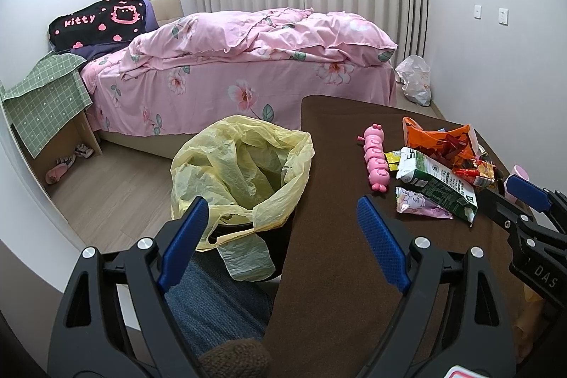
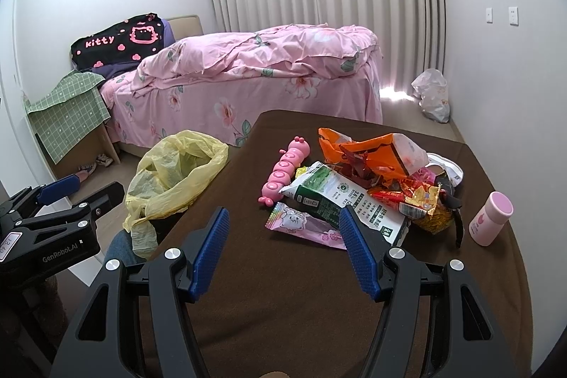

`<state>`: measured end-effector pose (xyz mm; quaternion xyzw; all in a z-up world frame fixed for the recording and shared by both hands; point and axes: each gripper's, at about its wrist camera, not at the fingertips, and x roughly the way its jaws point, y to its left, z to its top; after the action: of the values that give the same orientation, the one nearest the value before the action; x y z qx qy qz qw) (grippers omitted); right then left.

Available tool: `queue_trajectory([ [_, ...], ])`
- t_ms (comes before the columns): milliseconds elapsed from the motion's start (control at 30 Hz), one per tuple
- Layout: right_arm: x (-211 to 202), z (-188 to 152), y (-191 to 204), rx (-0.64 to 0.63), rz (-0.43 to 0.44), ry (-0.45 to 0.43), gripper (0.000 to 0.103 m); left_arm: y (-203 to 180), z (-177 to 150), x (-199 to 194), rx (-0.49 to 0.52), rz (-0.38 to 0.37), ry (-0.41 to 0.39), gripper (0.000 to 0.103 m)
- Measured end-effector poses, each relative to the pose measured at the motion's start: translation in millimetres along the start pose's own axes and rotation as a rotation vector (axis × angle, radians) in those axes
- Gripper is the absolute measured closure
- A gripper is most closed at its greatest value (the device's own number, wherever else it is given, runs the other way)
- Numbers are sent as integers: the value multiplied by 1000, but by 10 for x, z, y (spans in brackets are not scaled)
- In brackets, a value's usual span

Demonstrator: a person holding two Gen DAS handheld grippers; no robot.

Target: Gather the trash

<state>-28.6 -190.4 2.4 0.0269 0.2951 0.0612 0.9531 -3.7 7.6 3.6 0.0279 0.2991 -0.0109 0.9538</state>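
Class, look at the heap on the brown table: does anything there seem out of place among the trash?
Yes: a pink caterpillar toy lies beside the wrappers and the crushed green carton, and an upright pink bottle stands nearby. Neither looks like rubbish.

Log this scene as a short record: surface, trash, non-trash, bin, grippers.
surface: brown table
trash: milk carton, orange bag, pink wrapper, red wrappers, all heaped together
non-trash: pink toy left of heap; pink bottle right of it
bin: yellow-lined bin at the table's left edge
left gripper: jaws open
right gripper: jaws open
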Motion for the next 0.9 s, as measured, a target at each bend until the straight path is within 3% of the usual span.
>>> queue_trajectory([
  [500, 1, 0, -15, -2, -3, 0, 42, 56, 8, -4, -1, -3, -6, 21],
  [633, -37, 6, -136, -4, -49, -20, 42, 15, 35, 30, 17, -10, -33, 21],
  [900, -31, -75, -861, 28, -201, -10, 42, -369, 154, 426, 70, -197, -32, 17],
])
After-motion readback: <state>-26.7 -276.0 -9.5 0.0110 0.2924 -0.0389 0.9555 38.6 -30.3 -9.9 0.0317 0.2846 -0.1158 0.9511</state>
